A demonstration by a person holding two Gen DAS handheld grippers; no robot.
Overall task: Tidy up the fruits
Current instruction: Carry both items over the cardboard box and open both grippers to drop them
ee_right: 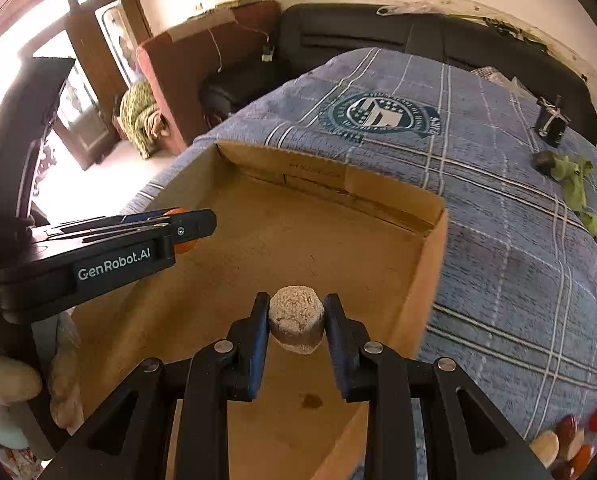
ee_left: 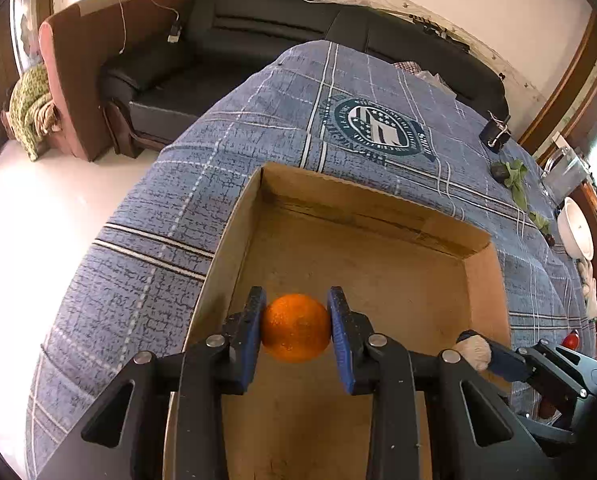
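Holding: I have a fruit in each gripper, both hanging over the open cardboard box (ee_left: 378, 280), which looks like the place I'm collecting them.
Left gripper (ee_left: 296, 328): clamped on the orange (ee_left: 295, 327), blue pads pressed to its two sides; the grip sits across its widest part, which I judge keeps a round fruit from rolling out.
Orange position: above the box floor, toward the box's left wall and near edge; I cannot tell whether it touches the floor.
Right gripper (ee_right: 297, 326): closed on a pale, rough-skinned fruit (ee_right: 297, 322), squat with a flattened top; I can't name its kind.
Pale fruit position: over the near right part of the box, inside its right wall.
Spacing: in the right wrist view the left gripper (ee_right: 190, 228) reaches in from the left side, well apart from mine on the right, so the two fruits should land without knocking each other.
Box placement: on the blue checked cloth (ee_right: 518, 280), near its left edge, nothing lying inside it that I can see.
Remaining fruit: a cluster of red, brown and cream pieces (ee_right: 570, 436) lies on the cloth beyond the box's right wall.
Writing: "GenRobot.AI" in white on the left gripper's body (ee_right: 114, 266).
Emblem: a dark green crest (ee_left: 378, 126) printed on the cloth beyond the box's far edge; its lettering is too small to read.
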